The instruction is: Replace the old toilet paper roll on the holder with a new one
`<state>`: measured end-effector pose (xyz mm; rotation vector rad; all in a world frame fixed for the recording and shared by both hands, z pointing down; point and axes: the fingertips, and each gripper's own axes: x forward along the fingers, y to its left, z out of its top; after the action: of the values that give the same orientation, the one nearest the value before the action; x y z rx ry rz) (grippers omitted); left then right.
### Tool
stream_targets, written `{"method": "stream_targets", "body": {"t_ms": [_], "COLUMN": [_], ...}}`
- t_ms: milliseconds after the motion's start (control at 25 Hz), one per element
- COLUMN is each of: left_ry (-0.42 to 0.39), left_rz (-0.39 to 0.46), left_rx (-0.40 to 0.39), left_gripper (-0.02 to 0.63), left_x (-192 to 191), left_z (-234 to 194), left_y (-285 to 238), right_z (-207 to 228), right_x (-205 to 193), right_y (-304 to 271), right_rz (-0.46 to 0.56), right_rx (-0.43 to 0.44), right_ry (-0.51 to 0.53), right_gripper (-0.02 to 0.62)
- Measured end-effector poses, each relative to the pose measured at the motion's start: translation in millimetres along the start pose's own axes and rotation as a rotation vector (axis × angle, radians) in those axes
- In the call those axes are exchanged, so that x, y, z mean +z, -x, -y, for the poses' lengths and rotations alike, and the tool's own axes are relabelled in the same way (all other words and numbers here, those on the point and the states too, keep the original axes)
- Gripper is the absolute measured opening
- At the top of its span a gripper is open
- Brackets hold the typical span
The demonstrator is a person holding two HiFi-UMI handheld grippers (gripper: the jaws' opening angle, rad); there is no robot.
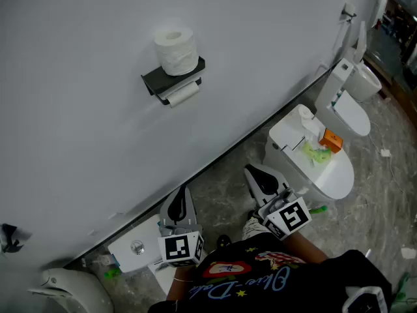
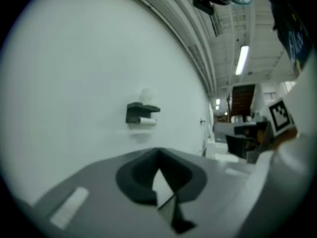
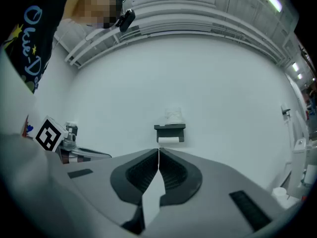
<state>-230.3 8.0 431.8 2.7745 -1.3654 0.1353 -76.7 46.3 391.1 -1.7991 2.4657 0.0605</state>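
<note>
White washroom wall (image 1: pixel 98 57), shown in the head view and both gripper views. On it the dark holder (image 1: pixel 155 82) carries the new roll (image 1: pixel 176 49) upright on its top, with the old roll (image 1: pixel 183 95), thin and nearly spent, hung just beneath. Left gripper (image 1: pixel 180 197) and right gripper (image 1: pixel 255 175) are held low before the person, well apart from the holder, each pointing about level at the wall. In each gripper view the two jaws meet along a closed seam with nothing between them: both tongs fully closed, both empty. Step in hand, as judged: the approach to the old roll, nothing of the exchange yet done. To do it well, part the jaws before arrival, not at the holder, and bring one gripper in from the side, below the top, so the new roll is not knocked off its perch. The old roll looks slim and soft; a light grip across it should do, drawing it sideways toward the holder's free end. Which end is free cannot be told and is worth checking on approach. The other gripper may best wait near the new roll, ready to lift it
</note>
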Motion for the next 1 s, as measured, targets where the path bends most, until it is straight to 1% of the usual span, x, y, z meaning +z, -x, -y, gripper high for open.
{"method": "stream_targets", "body": {"t_ms": [160,240,360,480,680,760,920,1000], "left_ry": [-0.015,-0.016,-0.003,0.009,0.019,0.032,0.089,0.093], "left_rz": [-0.001,-0.009,-0.024,-0.026,-0.015,-0.002,0.036,0.036], "left_rx": [0.059,0.108,0.197,0.247,0.343,0.367,0.403,0.413], "left_gripper": [-0.012,-0.012,-0.012,-0.012,-0.012,-0.012,-0.012,-0.012], "left_x": [2.5,1.6,-0.4,4.1,18.3,24.3,32.7,34.3], "left_z": [-11.8,-19.6,-24.7,-15.0,2.7,9.8,24.5,29.5], "left_y": [-16.4,-28.9,-51.4,-83.0,-134.2,-155.6,-188.2,-197.5], "right_z": [16.1,29.3,52.4,86.7,139.7,160.2,197.2,209.6], "right_x": [-2.4,-3.8,-9.2,-11.8,-4.0,-1.5,1.1,1.6], "right_y": [-30.9,-48.4,-72.8,-96.4,-131.4,-139.4,-151.6,-158.2], "right_rz": [0.009,0.017,0.017,0.013,0.020,0.010,0.003,0.013], "right_rx": [0.057,0.092,0.171,0.236,0.343,0.374,0.429,0.448], "right_ry": [-0.016,-0.024,-0.040,-0.053,-0.055,-0.053,-0.052,-0.064], "right_gripper": [0.014,0.014,0.014,0.014,0.014,0.014,0.014,0.014]}}
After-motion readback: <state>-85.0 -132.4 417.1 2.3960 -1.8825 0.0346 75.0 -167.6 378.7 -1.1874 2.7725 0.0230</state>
